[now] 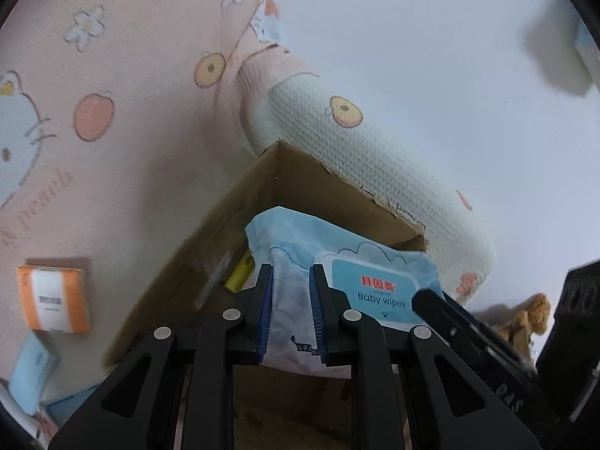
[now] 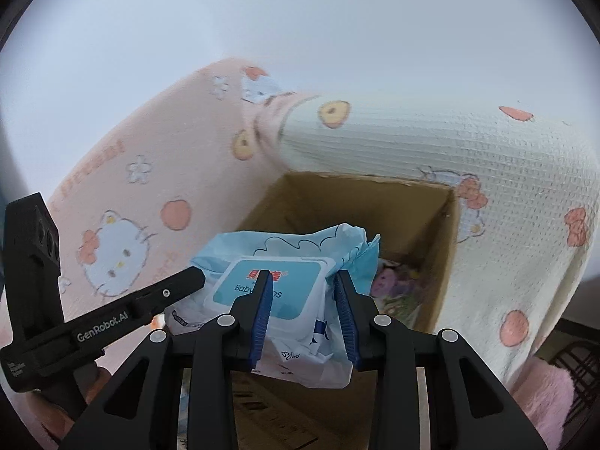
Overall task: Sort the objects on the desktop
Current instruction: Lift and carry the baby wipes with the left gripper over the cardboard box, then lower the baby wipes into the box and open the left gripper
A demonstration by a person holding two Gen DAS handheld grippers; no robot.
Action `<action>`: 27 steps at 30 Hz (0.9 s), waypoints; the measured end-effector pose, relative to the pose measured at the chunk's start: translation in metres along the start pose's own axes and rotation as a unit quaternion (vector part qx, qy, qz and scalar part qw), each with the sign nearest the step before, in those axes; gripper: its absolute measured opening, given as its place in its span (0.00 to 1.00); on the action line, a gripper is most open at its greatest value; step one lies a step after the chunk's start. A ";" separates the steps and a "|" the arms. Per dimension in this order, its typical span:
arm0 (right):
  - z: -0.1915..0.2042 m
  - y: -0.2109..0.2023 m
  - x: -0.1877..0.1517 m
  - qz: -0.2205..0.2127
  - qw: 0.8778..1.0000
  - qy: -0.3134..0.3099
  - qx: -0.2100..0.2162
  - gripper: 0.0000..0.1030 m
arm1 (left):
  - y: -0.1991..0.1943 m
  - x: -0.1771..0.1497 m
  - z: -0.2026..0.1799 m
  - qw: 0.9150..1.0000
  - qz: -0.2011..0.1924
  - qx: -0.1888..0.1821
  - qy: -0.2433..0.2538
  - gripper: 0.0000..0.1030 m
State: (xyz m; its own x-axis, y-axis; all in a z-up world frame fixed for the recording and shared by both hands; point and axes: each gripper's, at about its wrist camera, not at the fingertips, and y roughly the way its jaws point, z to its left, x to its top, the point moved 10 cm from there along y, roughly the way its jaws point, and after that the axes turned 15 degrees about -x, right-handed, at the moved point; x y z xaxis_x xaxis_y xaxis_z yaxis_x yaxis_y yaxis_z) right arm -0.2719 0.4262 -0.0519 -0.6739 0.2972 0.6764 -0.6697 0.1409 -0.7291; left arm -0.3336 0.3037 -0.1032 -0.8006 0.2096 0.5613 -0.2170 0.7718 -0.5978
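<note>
Over the open cardboard box (image 2: 408, 202) we held the baby wipes pack (image 2: 288, 300) between both tools: left gripper (image 1: 290, 311) clamped on one soft end, right gripper (image 2: 303, 315) pinching the other. Risk, as we judged it: the slack wrapper could slip from either pinch, or an uneven release could hang the pack on the box rim. Nearby: the printed blanket (image 1: 112, 112) crowding the box, an orange packet (image 1: 52, 296) on it, and purple items (image 2: 397, 285) already inside

Looking steeply down along the fingers, close above the box (image 1: 337, 202), both sharing wipes (image 2: 277, 300) and box.
</note>
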 end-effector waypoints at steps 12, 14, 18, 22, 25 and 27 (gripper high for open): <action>-0.022 0.074 0.025 0.047 0.998 -0.015 -0.030 0.31 | 0.066 0.032 0.011 0.999 0.025 0.030 -0.004 0.21; -0.022 0.094 0.022 0.068 0.995 -0.043 -0.054 0.32 | 0.088 0.031 0.020 0.997 0.054 0.051 0.005 0.25; -0.026 0.124 0.014 0.121 0.986 -0.081 -0.079 0.32 | 0.119 0.017 0.031 0.992 0.111 0.038 -0.037 0.34; -0.036 0.120 0.021 0.120 0.986 -0.081 -0.081 0.33 | 0.117 0.013 0.034 0.991 0.122 0.052 -0.029 0.37; -0.035 0.117 0.018 0.145 0.985 -0.070 -0.056 0.33 | 0.110 0.010 0.036 0.990 0.127 0.048 -0.046 0.37; -0.033 0.116 0.014 0.160 0.984 -0.065 -0.044 0.33 | 0.106 0.008 0.037 0.989 0.127 0.048 -0.054 0.38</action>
State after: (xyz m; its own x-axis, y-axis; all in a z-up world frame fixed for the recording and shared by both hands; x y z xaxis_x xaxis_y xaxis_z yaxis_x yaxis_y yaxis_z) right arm -0.3492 0.4775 -0.1305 -0.8837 0.2171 0.4148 -0.3916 0.1428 -0.9090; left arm -0.3842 0.3653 -0.1834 -0.8903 0.3202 0.3238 -0.0487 0.6399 -0.7669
